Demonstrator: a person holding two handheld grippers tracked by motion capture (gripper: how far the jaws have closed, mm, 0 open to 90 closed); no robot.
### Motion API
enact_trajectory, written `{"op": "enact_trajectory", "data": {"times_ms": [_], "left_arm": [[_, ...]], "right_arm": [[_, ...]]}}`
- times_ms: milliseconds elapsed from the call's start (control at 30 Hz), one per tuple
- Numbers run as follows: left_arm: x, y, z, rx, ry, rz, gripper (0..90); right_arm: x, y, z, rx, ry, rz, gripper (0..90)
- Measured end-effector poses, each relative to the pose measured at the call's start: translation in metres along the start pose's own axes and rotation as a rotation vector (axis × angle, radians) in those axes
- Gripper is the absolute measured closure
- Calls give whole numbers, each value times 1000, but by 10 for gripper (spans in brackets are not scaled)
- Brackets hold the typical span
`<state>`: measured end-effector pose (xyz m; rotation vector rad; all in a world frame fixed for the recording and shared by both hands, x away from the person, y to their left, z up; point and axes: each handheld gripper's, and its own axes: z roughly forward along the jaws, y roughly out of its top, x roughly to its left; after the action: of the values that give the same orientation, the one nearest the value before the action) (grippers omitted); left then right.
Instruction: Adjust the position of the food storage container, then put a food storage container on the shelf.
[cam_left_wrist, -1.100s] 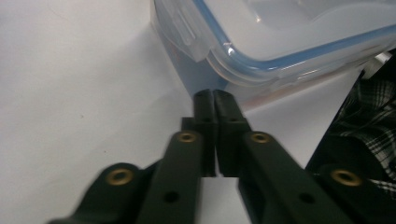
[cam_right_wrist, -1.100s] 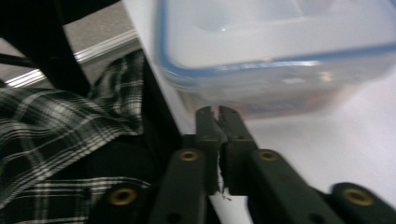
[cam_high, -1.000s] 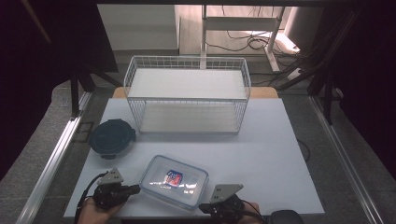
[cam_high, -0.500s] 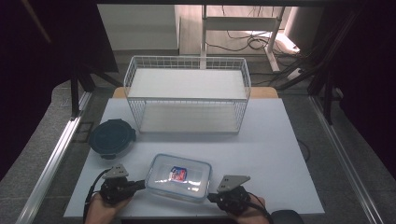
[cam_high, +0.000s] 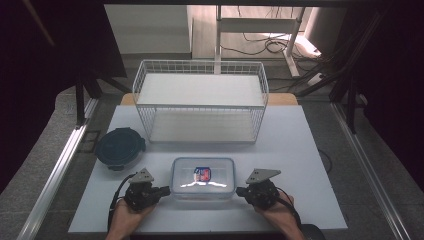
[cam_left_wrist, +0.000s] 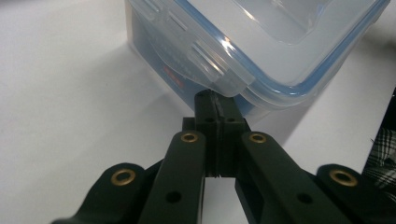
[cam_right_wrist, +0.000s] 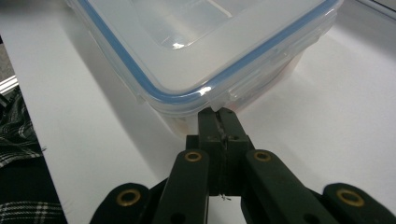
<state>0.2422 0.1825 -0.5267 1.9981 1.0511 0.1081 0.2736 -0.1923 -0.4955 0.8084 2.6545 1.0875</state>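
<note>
- A clear rectangular food container with a blue-sealed snap lid lies flat on the white table, near the table's front edge and in front of the white wire basket.
- A red and blue label shows through the container's lid in the high view.
- The left gripper sits at the container's left short end, held in the person's left hand.
- In the left gripper view, the left gripper has its two black jaws pressed flat together with no gap between them and nothing in them.
- The joined tips sit right under the lid's clear locking flap, at or just beside its lower edge; whether they actually touch it cannot be told.
- The right gripper sits at the container's right short end, held in the person's right hand.
- In the right gripper view, the right gripper also has its jaws closed against each other, gripping nothing.
- Those tips meet the container just below the rim of the lid, beside a closed side flap; contact looks likely but is not certain.
- The container thus lies between the two grippers, one at each short end, its body resting on the table.
- A round dark blue lidded container stands to the left of and a little behind the clear container, well apart from it, near the basket's front left corner.
- The basket stands behind the clear container, toward the table's far edge.
</note>
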Motion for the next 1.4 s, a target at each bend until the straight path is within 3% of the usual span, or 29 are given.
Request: {"op": "enact_trajectory", "data": {"times_ms": [167,233,267,300,333,367,433,500,600,700,733,1033,1400], "left_arm": [[0,0,-1,2,-1,10,900],[-2,0,-6,4,46,36,900],[-2,0,-9,3,58,45,856],[-1,-2,-17,-11,68,48,734],[-1,-2,-17,-11,68,48,678],[0,-3,-21,-18,74,51,678],[0,-6,-28,-23,80,62,527],[-1,-10,-34,-32,89,68,383],[-3,-15,-39,-54,70,68,243],[-4,-19,-40,-55,89,92,114],[-2,-20,-40,-52,90,94,53],[12,-27,-41,-98,102,62,42],[12,-27,-40,-94,105,65,46]], "right_arm": [[-1,0,0,5,3,-3,898],[-1,1,-1,8,3,-9,896],[0,1,-4,6,-6,-16,889],[-1,0,-10,-8,-17,-19,835],[-1,0,-10,-8,-17,-19,835],[-1,-1,-12,-16,-21,-19,806],[-2,-2,-19,-32,-53,-22,687],[-5,-5,-26,-57,-79,-9,511],[-11,-10,-32,-96,-93,14,290],[-15,-17,-33,-128,-88,45,106],[-17,-19,-32,-126,-112,38,45],[-22,-22,-31,-131,-115,53,20],[-21,-22,-30,-125,-122,54,20]]}}
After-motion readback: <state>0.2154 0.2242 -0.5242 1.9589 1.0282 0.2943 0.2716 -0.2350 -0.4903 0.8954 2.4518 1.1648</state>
